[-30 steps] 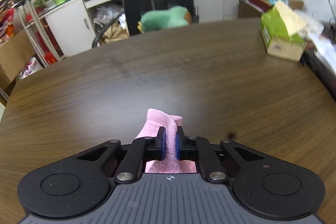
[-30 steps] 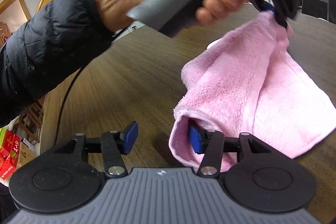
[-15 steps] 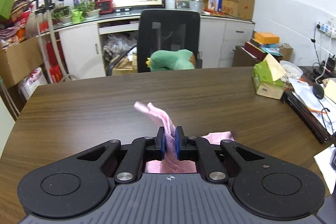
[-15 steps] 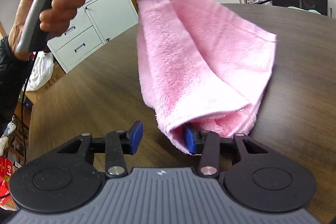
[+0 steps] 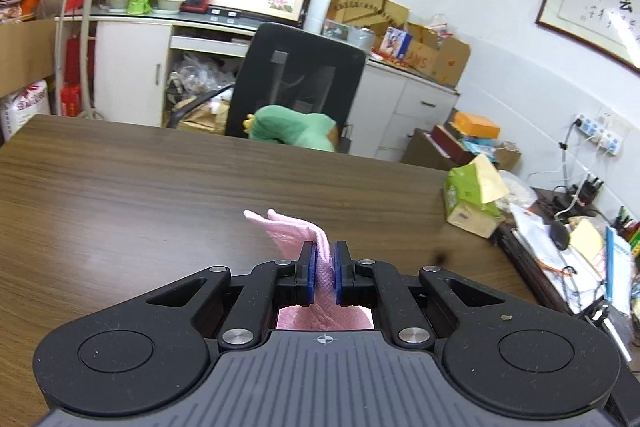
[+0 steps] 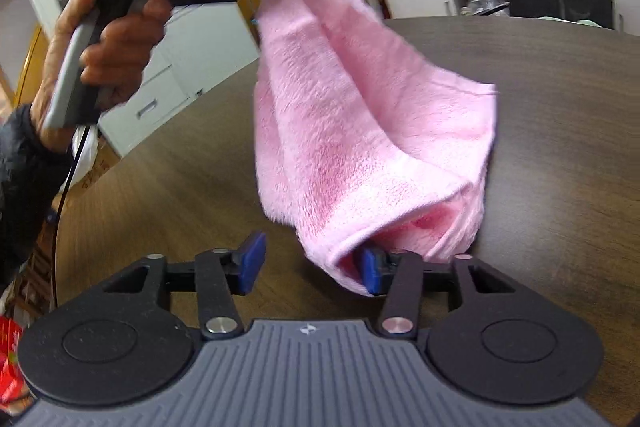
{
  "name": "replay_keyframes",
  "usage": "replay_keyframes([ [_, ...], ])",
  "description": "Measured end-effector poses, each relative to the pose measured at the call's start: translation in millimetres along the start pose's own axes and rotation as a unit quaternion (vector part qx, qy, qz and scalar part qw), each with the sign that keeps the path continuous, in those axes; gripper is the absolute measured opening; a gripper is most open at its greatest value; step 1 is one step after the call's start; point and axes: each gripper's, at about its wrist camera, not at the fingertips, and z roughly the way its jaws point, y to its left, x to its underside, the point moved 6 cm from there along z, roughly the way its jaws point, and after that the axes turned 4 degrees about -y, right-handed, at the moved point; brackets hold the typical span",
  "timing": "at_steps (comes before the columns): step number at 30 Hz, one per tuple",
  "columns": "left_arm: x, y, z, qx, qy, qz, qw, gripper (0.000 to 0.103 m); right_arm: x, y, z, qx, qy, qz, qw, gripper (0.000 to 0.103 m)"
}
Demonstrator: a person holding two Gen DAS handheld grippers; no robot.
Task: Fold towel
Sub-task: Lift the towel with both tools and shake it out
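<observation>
Big brown table w/ nothing folded on it yet. The pink towel hangs bunched in the air over the tabletop, doubled loosely on itself, no flat layer, no clean crease. Looks like the early part of the job: cloth picked up, not spread or squared.

Left gripper is pinched tight on a gathered bit of the towel; corners stick out beyond the blue pads in the left wrist view. From the other side you see a hand holding it high, towel drooping from its tip.

Right gripper has jaws apart, has just been widening. One pad is tucked inside the bottom fold, the other bare in the air beside it, so no grip there, towel only draped over one finger.

Left to do, I reckon: catch a 2nd corner, pull it taut, lay flat, fold over.
</observation>
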Motion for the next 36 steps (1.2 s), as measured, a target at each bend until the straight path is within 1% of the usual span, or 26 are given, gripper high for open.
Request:
replay_keyframes([
  [1,0.0,-1.7,-2.9,0.011,-0.005,-0.007,0.9999,0.009,-1.8,-4.6,-1.1,0.003,-0.007,0.013,1.000,0.064],
  [5,-1.0,-5.7,-11.6,0.029,-0.017,-0.011,0.9994,0.009,-8.7,-24.9,-6.9,0.010,-0.031,0.055,0.998,0.065],
  [8,0.7,-4.9,-19.4,0.034,-0.024,-0.017,0.9990,0.008,-12.4,-29.8,-15.6,0.027,-0.056,0.051,0.997,0.059],
  [10,3.0,-4.8,-22.8,0.037,-0.025,-0.017,0.9989,0.008,-15.2,-31.0,-22.2,0.041,-0.076,0.043,0.995,0.038],
  [11,5.0,-4.8,-23.8,0.040,-0.023,-0.015,0.9988,0.008,-17.4,-31.6,-22.8,0.050,-0.083,0.038,0.995,0.034],
  [13,12.3,-4.0,-23.4,0.038,-0.012,-0.011,0.9991,0.008,-21.7,-34.6,-19.9,0.069,-0.087,0.027,0.993,0.019],
  [14,17.2,-2.9,-22.1,0.035,-0.005,-0.009,0.9993,0.008,-23.1,-36.4,-17.8,0.072,-0.086,0.025,0.993,0.017],
  [16,29.1,2.1,-17.6,0.026,0.010,-0.012,0.9995,0.008,-25.0,-38.8,-12.8,0.071,-0.086,0.022,0.994,0.016],
  [18,39.1,10.4,-14.0,0.017,0.022,-0.026,0.9993,0.008,-25.4,-37.3,-12.1,0.066,-0.087,0.013,0.994,0.016],
  [20,46.9,21.7,-13.6,0.006,0.026,-0.035,0.9990,0.009,-24.0,-32.0,-12.6,0.055,-0.080,-0.004,0.995,0.016],
  [23,53.1,36.8,-13.6,-0.015,0.028,-0.047,0.9984,0.010,-19.5,-21.1,-10.7,0.052,-0.066,-0.047,0.995,0.016],
  [26,63.9,53.5,-10.2,-0.034,0.040,-0.064,0.9966,0.010,-8.1,6.4,-10.3,0.026,-0.044,-0.109,0.993,0.016],
  [29,73.9,62.7,-7.2,-0.030,0.050,-0.080,0.9951,0.010,0.2,22.0,-8.2,0.007,-0.021,-0.141,0.990,0.020],
  [32,80.0,67.4,-3.7,-0.024,0.051,-0.091,0.9942,0.011,3.2,22.6,-4.2,0.014,-0.006,-0.142,0.990,0.022],
  [35,82.9,68.0,-0.9,-0.013,0.050,-0.097,0.9940,0.011,-0.4,12.6,-2.4,0.025,-0.006,-0.109,0.994,0.024],
  [36,83.4,67.8,-0.5,-0.012,0.050,-0.096,0.9941,0.011,-2.2,9.9,-2.8,0.028,-0.008,-0.098,0.995,0.029],
])
